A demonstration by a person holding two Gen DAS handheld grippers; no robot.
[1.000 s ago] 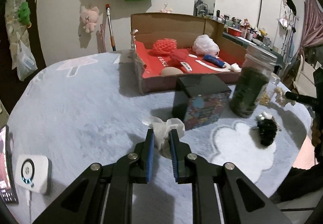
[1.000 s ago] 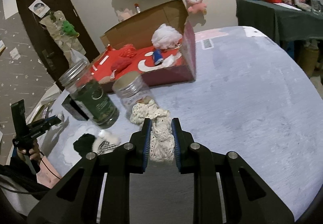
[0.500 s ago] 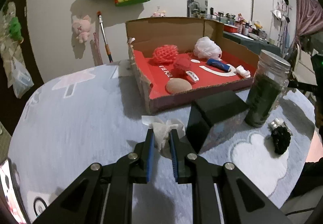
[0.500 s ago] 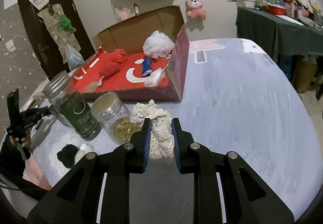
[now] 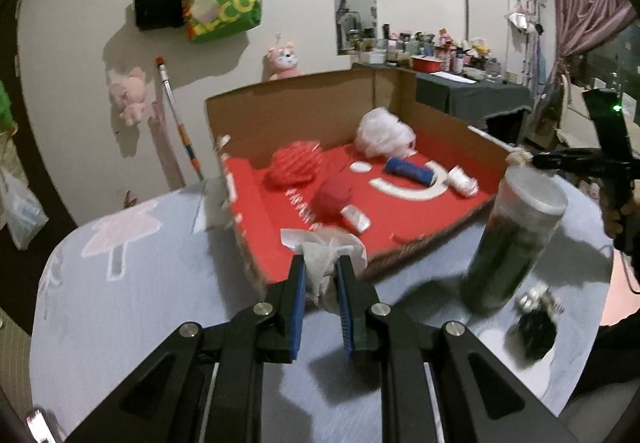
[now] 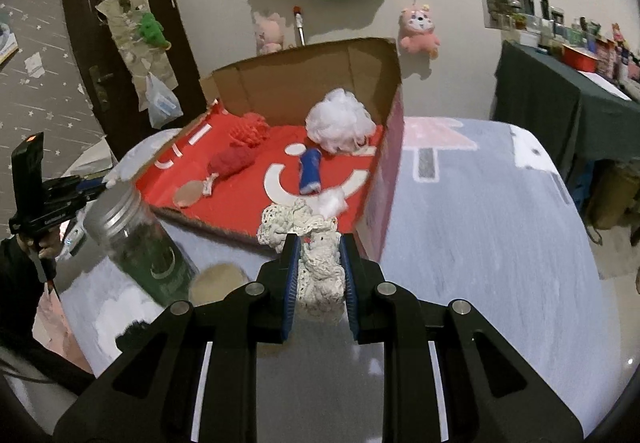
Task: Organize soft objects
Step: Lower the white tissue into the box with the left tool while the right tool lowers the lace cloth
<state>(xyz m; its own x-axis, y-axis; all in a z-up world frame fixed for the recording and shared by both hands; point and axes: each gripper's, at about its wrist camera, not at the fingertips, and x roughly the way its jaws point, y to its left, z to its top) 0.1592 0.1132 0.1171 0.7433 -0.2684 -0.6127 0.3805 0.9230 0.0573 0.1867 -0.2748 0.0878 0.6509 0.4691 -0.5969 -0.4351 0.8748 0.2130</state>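
At the bottom centre of the left wrist view, your left claw point(image 5: 321, 297) is pinching a crumpled white tissue-like wad point(image 5: 326, 257) between its blue pads, the wad puffing out above the fingertips. Just beyond it, in the middle of the frame, sits the open cardboard box point(image 5: 288, 111) with a glossy red floor, resting on the pale blue fuzzy bench point(image 5: 140, 283). Inside lie a red mesh puff point(image 5: 294, 167), a red knitted lump point(image 5: 334, 193), a frothy white mesh puff point(image 5: 384, 131) toward the back, and a blue rolled cloth point(image 5: 408, 171). At right, a tall glass jar point(image 5: 516, 239) with dark green contents and a metal lid looks tilted and blurred; a black fluffy item point(image 5: 532, 331) lies lower right.

At the bottom centre of the right wrist view, your right claw point(image 6: 319, 279) is pinching a cream crocheted lace cloth point(image 6: 320, 267), bunched and knobbly, which spills forward in front of the box's near edge. The same jar stands at left in this view.
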